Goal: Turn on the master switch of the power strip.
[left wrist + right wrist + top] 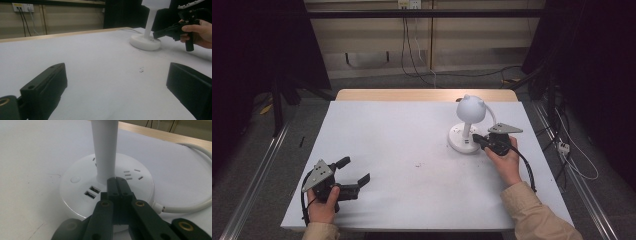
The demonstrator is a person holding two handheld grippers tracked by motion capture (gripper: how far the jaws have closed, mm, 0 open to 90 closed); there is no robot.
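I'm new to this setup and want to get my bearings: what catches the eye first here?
The white lamp, with its round head and a socket base, stands on the right of the white table. The right gripper has its jaws shut, with the tips over the lamp's base beside the stem. The left gripper rests open at the near left corner, holding nothing.

One white lamp (pixel 470 122), two grippers: left gripper (pixel 343 181), right gripper (pixel 484 141)

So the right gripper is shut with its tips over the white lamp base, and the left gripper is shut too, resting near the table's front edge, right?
Not quite: the left gripper is open; the left gripper view shows its jaws wide apart over bare table. The right gripper is indeed shut, tips over the lamp base.
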